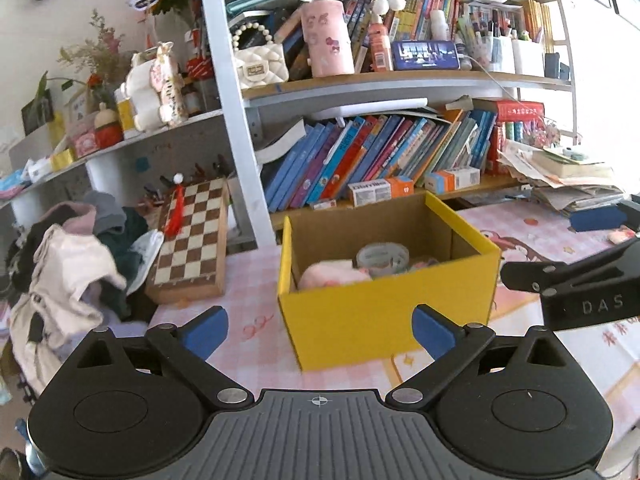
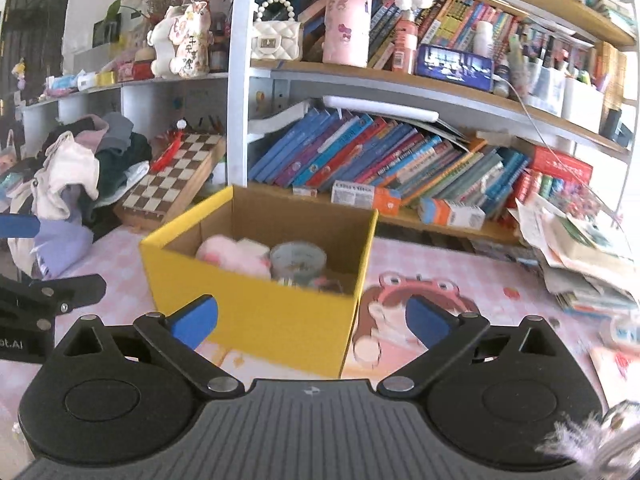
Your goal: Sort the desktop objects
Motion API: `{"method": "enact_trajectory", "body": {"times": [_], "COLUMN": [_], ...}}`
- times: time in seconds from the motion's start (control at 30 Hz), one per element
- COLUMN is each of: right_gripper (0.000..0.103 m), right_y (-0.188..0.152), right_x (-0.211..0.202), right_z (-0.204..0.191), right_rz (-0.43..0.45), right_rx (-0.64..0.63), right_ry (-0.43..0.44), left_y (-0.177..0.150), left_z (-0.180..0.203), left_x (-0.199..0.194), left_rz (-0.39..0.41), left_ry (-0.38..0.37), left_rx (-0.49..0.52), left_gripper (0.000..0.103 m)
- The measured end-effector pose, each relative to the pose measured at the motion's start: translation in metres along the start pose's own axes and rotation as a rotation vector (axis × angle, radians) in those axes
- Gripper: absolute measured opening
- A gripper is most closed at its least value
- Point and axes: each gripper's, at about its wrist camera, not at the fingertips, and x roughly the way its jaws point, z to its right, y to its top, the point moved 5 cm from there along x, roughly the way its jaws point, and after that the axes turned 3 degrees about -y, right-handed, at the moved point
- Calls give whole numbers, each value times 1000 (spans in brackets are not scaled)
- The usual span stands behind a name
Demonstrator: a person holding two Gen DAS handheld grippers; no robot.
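A yellow cardboard box (image 1: pixel 384 316) stands open on the pink desk mat, also in the right wrist view (image 2: pixel 260 316). Inside lie a pink plush (image 1: pixel 332 274) (image 2: pixel 232 256), a roll of tape (image 1: pixel 382 258) (image 2: pixel 298 260) and something small and pink beside the roll. My left gripper (image 1: pixel 320 332) is open and empty, just in front of the box. My right gripper (image 2: pixel 312 320) is open and empty, in front of the box's near corner. A small blurred object (image 2: pixel 624 332) lies on the mat at the right edge.
A folding chessboard (image 1: pixel 192 236) leans left of the box beside a heap of clothes (image 1: pixel 76 264). Shelves packed with books (image 1: pixel 380 156) rise behind. A stack of papers (image 2: pixel 584 248) sits at the right. The other gripper's body (image 1: pixel 580 284) shows at the right.
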Motion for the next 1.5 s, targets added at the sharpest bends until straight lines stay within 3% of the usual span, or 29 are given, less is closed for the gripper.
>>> {"method": "enact_trajectory", "body": {"times": [0.37, 0.57, 0.93, 1.5], "right_gripper": [103, 103, 103, 103], "right_y": [-56, -82, -99, -110], "right_x": [-45, -55, -70, -79], "right_z": [-30, -46, -60, -60], "right_rz": [-84, -151, -202, -242], "right_rx": [30, 46, -7, -8], "right_ry": [-18, -12, -29, -27], "left_y": [-47, -75, -97, -108], "left_z": [3, 7, 5, 15], "left_x": [-43, -55, -69, -77], "left_rz": [-43, -108, -154, -197], "left_ry": [3, -10, -32, -36], "left_rx": [-8, -16, -73, -43], "left_gripper": [100, 101, 101, 102]}}
